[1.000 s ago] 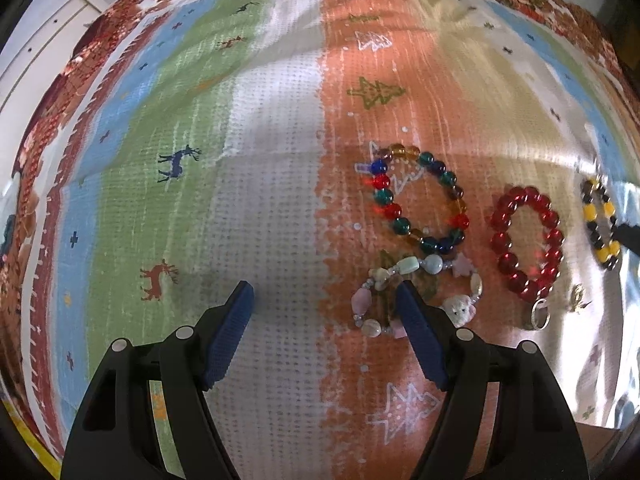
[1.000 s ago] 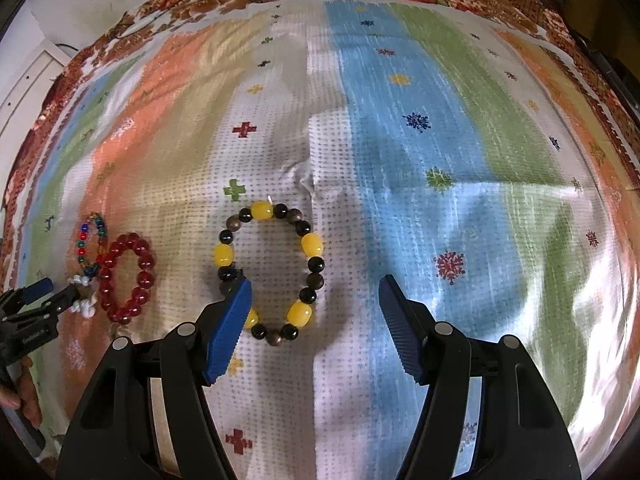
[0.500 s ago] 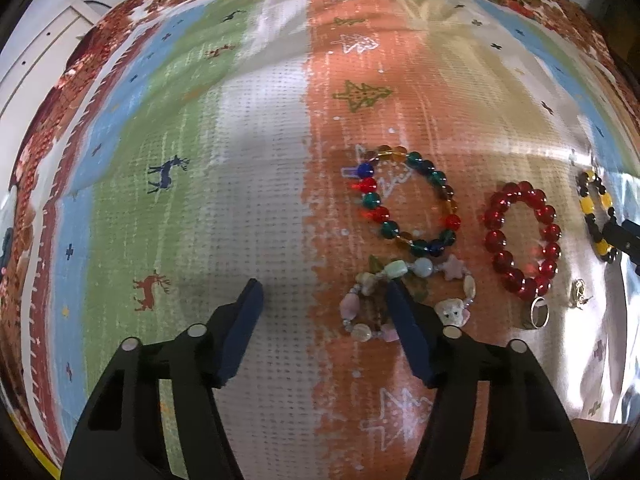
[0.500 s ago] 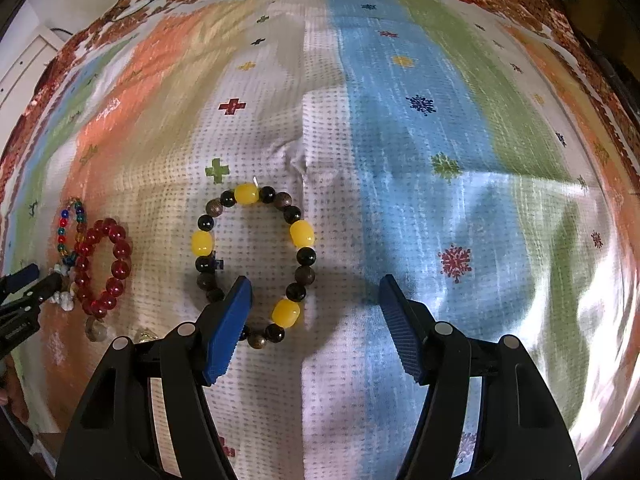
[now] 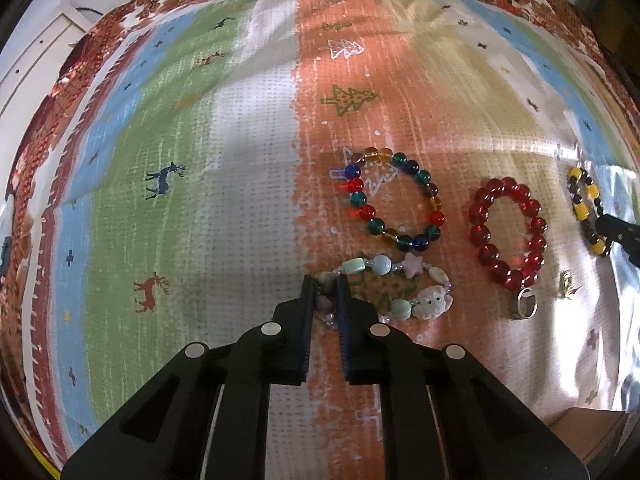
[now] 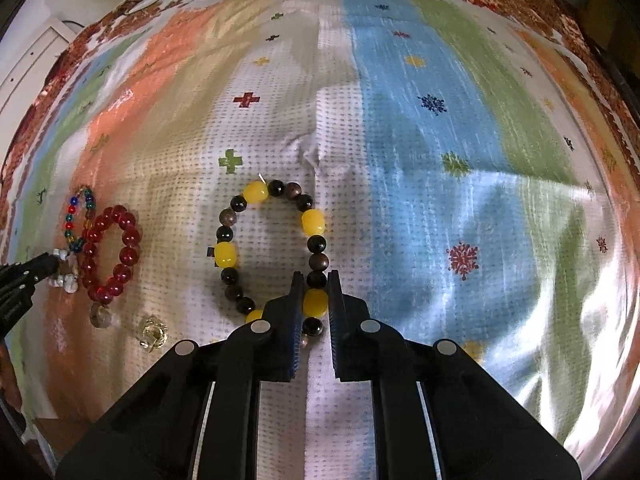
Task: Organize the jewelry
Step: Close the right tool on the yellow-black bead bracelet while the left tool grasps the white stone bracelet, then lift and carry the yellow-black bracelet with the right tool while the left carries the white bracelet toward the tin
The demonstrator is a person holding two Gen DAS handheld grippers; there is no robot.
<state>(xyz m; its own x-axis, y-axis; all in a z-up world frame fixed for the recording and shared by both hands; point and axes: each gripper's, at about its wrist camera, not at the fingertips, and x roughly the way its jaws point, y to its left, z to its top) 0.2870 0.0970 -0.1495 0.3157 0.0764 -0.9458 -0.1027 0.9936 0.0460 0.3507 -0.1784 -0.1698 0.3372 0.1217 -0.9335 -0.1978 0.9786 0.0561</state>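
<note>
My left gripper (image 5: 325, 280) is shut on the left end of the pastel charm bracelet (image 5: 400, 288), which lies on the striped cloth. Beyond it lie a multicoloured glass bead bracelet (image 5: 394, 200) and a red bead bracelet (image 5: 506, 232). My right gripper (image 6: 314, 278) is shut on the near right side of the yellow and black bead bracelet (image 6: 272, 248), which also shows at the right edge of the left wrist view (image 5: 584, 210). A silver ring (image 5: 525, 307) and a small gold earring (image 5: 568, 282) lie near the red bracelet.
The striped patterned cloth (image 6: 440, 140) covers the whole surface, with a small wrinkle (image 6: 306, 148) beyond the yellow bracelet. The red bracelet (image 6: 110, 254) and the gold earring (image 6: 153, 333) lie to the left in the right wrist view. A cardboard corner (image 5: 588, 436) shows at lower right.
Both grippers have gone from wide open to shut. The left closed on the pastel charm bracelet's left end, the right on the yellow and black bracelet's near side.
</note>
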